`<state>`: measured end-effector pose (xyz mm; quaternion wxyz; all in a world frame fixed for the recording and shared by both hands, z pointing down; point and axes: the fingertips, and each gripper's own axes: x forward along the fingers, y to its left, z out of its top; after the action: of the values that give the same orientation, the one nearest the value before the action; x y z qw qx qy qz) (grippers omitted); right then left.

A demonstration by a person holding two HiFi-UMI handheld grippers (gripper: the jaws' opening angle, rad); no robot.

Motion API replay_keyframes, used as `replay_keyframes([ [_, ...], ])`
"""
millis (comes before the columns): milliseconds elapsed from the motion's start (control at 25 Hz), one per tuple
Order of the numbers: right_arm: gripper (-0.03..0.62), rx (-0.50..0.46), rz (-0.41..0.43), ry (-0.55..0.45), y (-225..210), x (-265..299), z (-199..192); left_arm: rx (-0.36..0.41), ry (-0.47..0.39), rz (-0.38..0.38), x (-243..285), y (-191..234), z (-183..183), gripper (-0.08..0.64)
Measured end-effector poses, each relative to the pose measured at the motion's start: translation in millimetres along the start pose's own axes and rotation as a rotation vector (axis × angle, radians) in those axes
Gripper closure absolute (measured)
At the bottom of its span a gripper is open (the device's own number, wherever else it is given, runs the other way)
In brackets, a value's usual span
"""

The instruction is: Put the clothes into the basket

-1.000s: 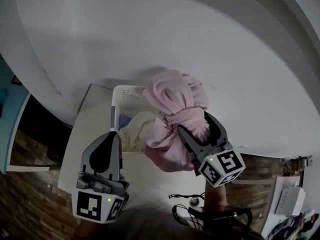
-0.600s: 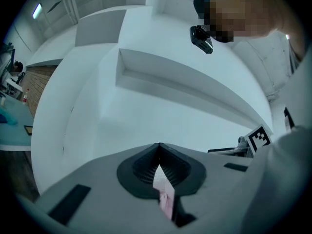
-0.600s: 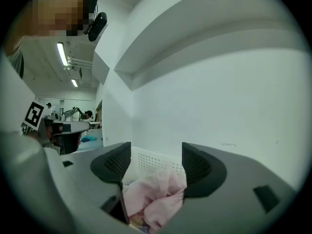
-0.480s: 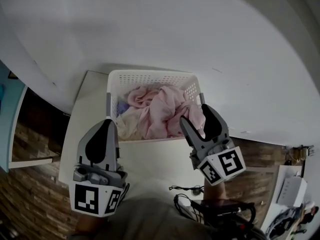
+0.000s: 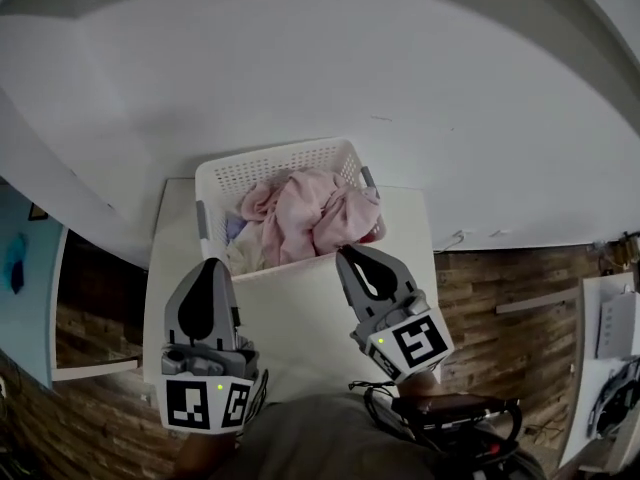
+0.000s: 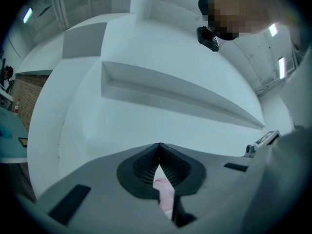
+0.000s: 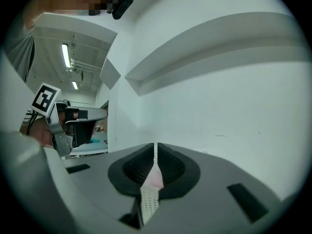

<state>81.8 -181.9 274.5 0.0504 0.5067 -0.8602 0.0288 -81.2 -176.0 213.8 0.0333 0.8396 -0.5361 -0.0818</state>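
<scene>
Checking the head view from the left side. Left gripper [image 5: 207, 266] is low on the left over the white table [image 5: 300, 313], pointing toward the near left corner of the basket [image 5: 262, 171] and stopping short of it. In its own view the jaws are pressed together with nothing pinched. Through the sliver under the tips I only see white mesh and pink cloth further off.

Basket is white and perforated. It sits at the far end of the table, close to the white wall [image 5: 400, 88].

Clothes [image 5: 310, 210] are inside the basket. A pink heap fills the middle and right and comes up to about rim level, with a paler cream piece tucked in at the left. I can't tell whether any pink hangs over the right rim.

Right gripper [image 5: 348, 258] is right of centre, angled up and left, with its tip at the basket's near wall. I can't tell if it touches. Its jaws have just been closing, and its own view shows them together and empty, with only a thin slit of mesh and pink showing behind them. The left gripper's marker cube shows at the left edge of that view.

Wood-plank floor [image 5: 500, 288] is on the far right, and black cables [image 5: 440, 408] are at the bottom by my body
</scene>
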Motion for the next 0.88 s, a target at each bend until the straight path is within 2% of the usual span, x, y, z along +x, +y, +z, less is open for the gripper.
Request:
replay_keyframes([
  [160, 0.583, 0.016, -0.017, -0.024, 3.7, -16.6, -5.5, 0.014, -0.002, -0.029, -6.3, -19.4, 1.8, 0.552],
  [360, 0.583, 0.002, -0.034, -0.037, 5.5, -33.7, -5.4, 0.035, 0.002, -0.058, -13.1, -39.1, 2.8, 0.552],
  [880, 0.584, -0.041, -0.021, -0.085, 3.7, -48.1, 12.9, 0.053, -0.028, -0.068, -21.8, -60.1, 13.6, 0.552],
])
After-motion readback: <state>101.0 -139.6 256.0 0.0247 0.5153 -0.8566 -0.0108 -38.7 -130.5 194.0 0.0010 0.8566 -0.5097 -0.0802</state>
